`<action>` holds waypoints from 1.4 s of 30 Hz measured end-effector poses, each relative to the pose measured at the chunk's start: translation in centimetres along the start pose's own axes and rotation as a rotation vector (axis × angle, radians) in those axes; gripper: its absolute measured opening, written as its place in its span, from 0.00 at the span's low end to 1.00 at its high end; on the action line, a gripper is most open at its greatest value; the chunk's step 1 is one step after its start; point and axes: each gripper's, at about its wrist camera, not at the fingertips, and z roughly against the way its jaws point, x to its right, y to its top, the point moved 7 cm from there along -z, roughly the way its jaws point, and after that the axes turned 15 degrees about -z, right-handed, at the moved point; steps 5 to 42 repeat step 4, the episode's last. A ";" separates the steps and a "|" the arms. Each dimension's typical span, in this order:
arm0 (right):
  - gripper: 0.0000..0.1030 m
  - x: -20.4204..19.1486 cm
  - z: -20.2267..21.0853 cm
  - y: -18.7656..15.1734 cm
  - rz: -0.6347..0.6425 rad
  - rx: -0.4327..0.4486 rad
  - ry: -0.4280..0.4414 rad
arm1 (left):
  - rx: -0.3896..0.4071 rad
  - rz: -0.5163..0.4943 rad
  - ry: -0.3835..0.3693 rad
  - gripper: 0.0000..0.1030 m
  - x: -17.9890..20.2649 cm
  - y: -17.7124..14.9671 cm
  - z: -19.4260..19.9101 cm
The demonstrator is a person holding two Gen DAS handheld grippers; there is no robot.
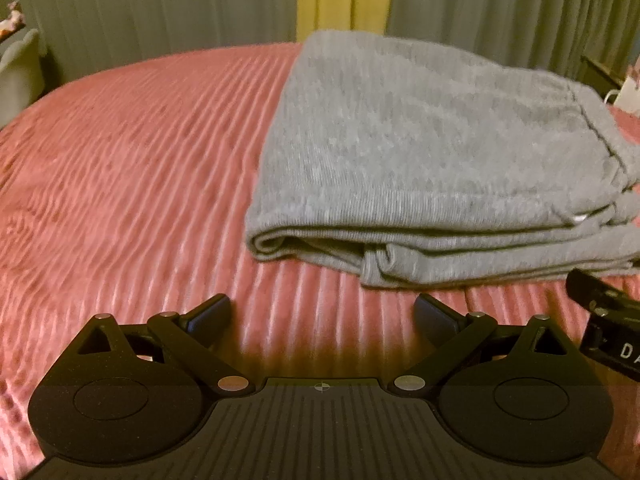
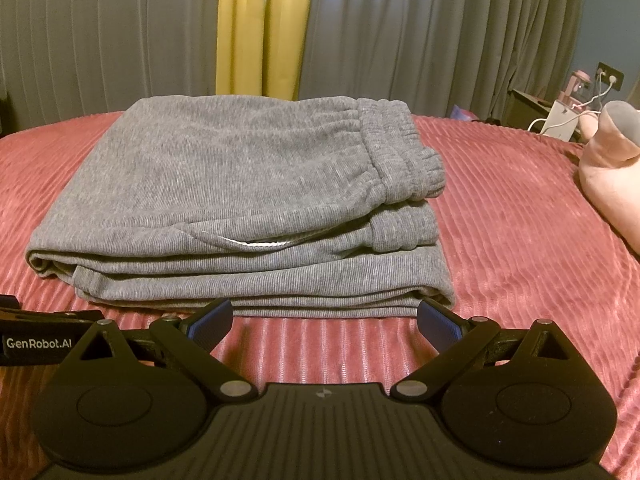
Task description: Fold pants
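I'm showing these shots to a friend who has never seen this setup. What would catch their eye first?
Most likely the grey pants, folded into a thick stack in the middle of the ribbed pink bedspread, elastic waistband on top at the right. Next, the two black tools, the right tool and the left tool, both open and empty just short of the stack's near edge. Behind, a yellow curtain strip stands out between grey drapes.

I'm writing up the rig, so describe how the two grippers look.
Both are matte black, with round discs, silver pivot pins and a ribbed base. The right gripper has blue textured pads; the left gripper has darker pads and white lettering on its side. No cables or sleeves show.
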 end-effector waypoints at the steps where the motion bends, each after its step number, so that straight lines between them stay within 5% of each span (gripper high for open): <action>1: 0.96 0.0 0.0 0.0 0.000 -0.001 0.000 | 0.016 0.004 0.005 0.98 0.0 0.0 0.2; 42: 0.96 0.0 0.0 0.0 0.002 -0.001 -0.002 | 0.029 0.001 0.014 0.98 0.0 0.2 0.4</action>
